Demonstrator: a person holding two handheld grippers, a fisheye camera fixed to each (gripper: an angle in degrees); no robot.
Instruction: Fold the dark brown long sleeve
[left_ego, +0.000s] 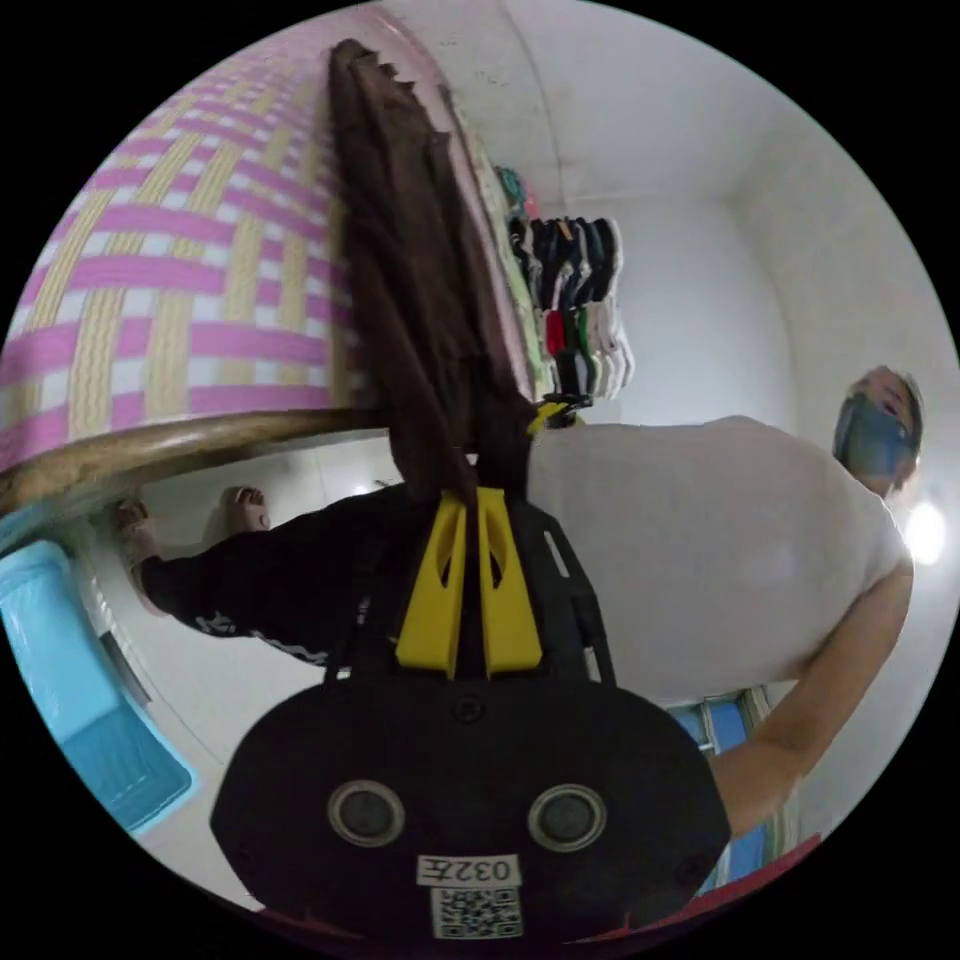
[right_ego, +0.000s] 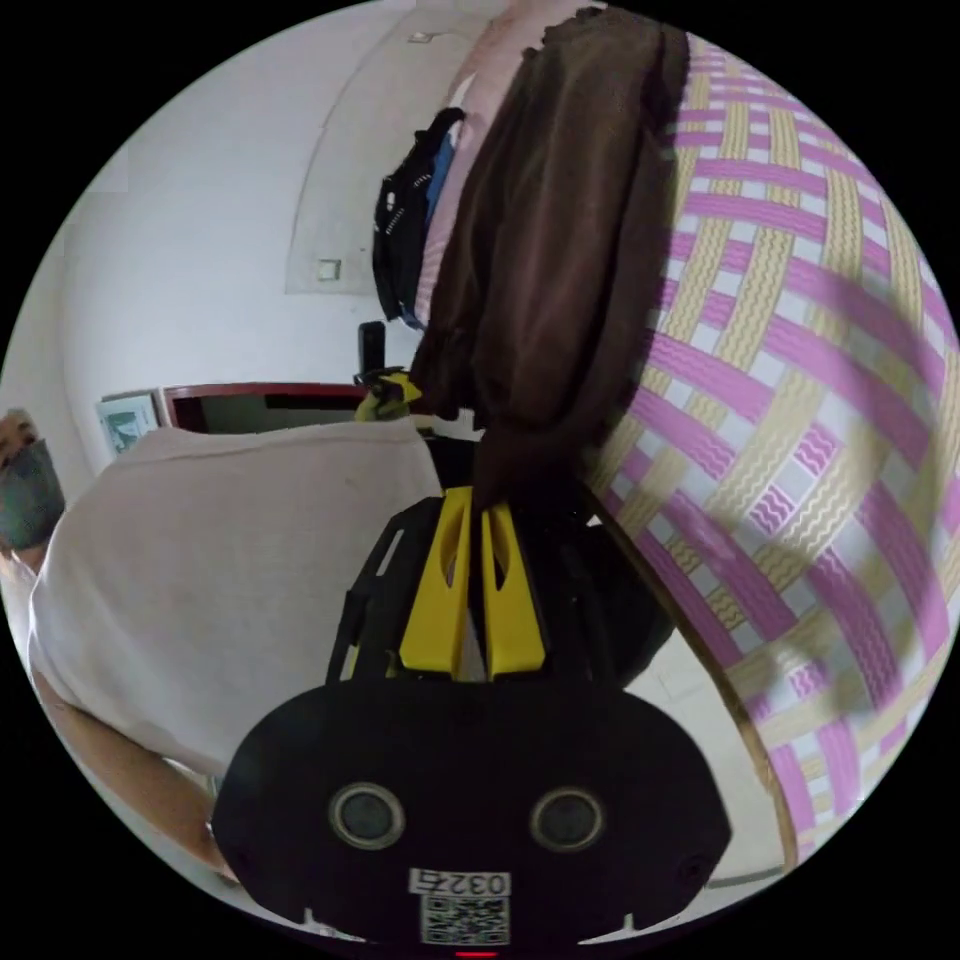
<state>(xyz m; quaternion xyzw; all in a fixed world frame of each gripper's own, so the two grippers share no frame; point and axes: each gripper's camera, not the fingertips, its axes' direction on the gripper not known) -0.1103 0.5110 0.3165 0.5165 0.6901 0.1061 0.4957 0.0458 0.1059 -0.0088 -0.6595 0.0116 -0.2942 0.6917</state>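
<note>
The dark brown long sleeve (left_ego: 420, 290) stretches from my left gripper (left_ego: 472, 492) across the pink and yellow woven mat (left_ego: 180, 270). The yellow jaws of the left gripper are shut on its edge. In the right gripper view the same dark brown garment (right_ego: 560, 250) hangs bunched from my right gripper (right_ego: 478, 495), whose yellow jaws are also shut on the cloth, beside the mat (right_ego: 800, 380). The other gripper's yellow tip (left_ego: 552, 410) peeks past the cloth in the left gripper view, and another such tip (right_ego: 385, 395) shows in the right gripper view.
A person in a white shirt (left_ego: 700, 540) and dark trousers (left_ego: 290, 590) stands close behind both grippers. The mat's surface has a wooden edge (left_ego: 170, 445). A blue plastic basket (left_ego: 70, 680) stands on the floor. Clothes hang by the wall (left_ego: 575, 290), and a dark bag (right_ego: 405, 230) hangs too.
</note>
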